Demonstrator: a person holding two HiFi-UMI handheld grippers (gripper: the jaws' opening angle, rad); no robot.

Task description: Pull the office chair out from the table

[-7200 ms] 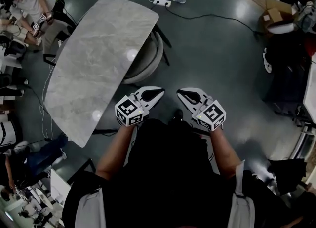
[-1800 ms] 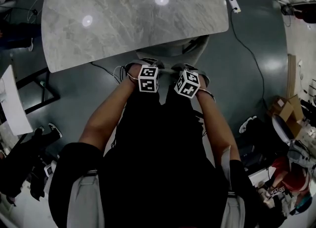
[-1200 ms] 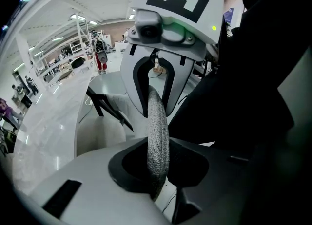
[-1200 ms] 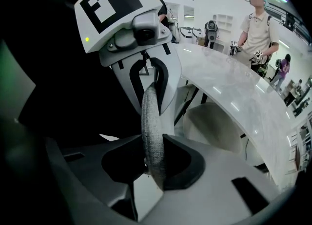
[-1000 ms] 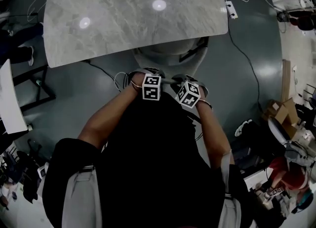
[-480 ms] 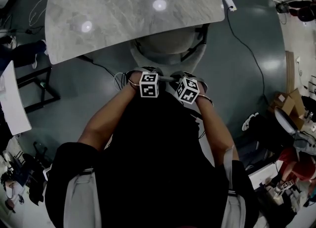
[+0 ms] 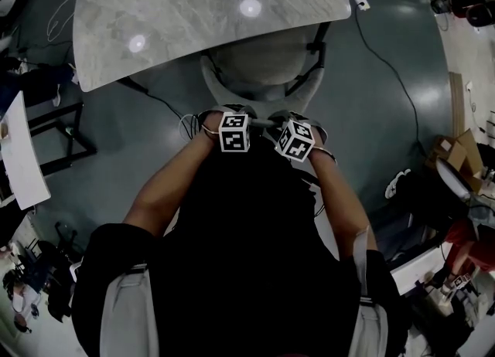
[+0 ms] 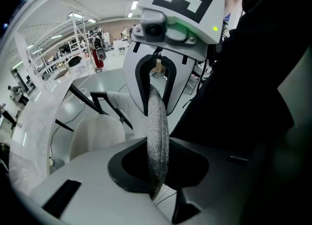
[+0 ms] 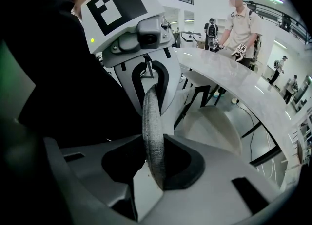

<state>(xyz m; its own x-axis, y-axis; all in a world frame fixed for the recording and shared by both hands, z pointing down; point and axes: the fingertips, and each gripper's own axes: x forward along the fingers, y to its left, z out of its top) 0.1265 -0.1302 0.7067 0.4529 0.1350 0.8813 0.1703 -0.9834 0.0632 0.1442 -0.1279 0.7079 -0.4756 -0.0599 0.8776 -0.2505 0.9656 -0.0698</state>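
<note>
Jaws of the left gripper (image 8: 157, 173) pinch the mesh rim (image 8: 159, 121) a little left of its middle, pads pressed on both faces. That rim tops the back of the chair (image 7: 259, 63), which stands straight ahead. Its seat shows partly out from under the table (image 7: 155, 15), with the front tucked beneath the edge. Right of the middle, the right gripper (image 9: 155, 168) clamps the same rim in the same way, so the two sit close together.

The mesh looks soft, but the frame inside it should be stiff enough to pull on. I judge the chair fairly heavy yet easy to roll, though its wheels are hidden. This high, two-handed hold suits a level pull, while tugging upward could tip it.
</note>
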